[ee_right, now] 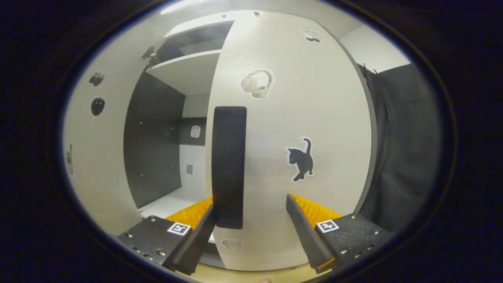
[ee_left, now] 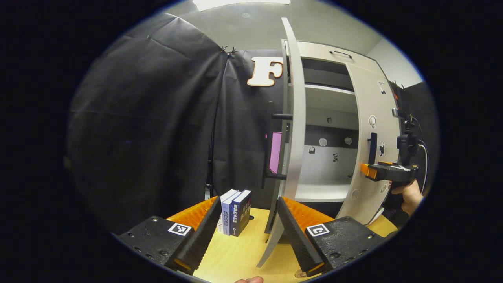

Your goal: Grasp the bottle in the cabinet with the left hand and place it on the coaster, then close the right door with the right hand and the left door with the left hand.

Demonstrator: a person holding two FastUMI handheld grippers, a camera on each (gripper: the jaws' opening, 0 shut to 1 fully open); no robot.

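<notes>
Left tool (ee_left: pixel 247 232) apart, low over the table (ee_left: pixel 235 255), left door (ee_left: pixel 292 129) edge-on just by its right finger. Books (ee_left: pixel 235 212) stand far left on the table. Right tool (ee_right: pixel 251 228) apart, up against the right door (ee_right: pixel 298 118), its left finger at the handle (ee_right: pixel 229 165); door partly open. Cabinet (ee_left: pixel 326 157) shelves bare. Bottle, coaster: cannot tell where.

Recording booth, as I see it: black cloth wall (ee_left: pixel 157 118) at 9 o'clock, stickered white cabinet (ee_left: pixel 334 129) at 2 o'clock, books (ee_left: pixel 235 212) on tabletop (ee_left: pixel 243 251).
</notes>
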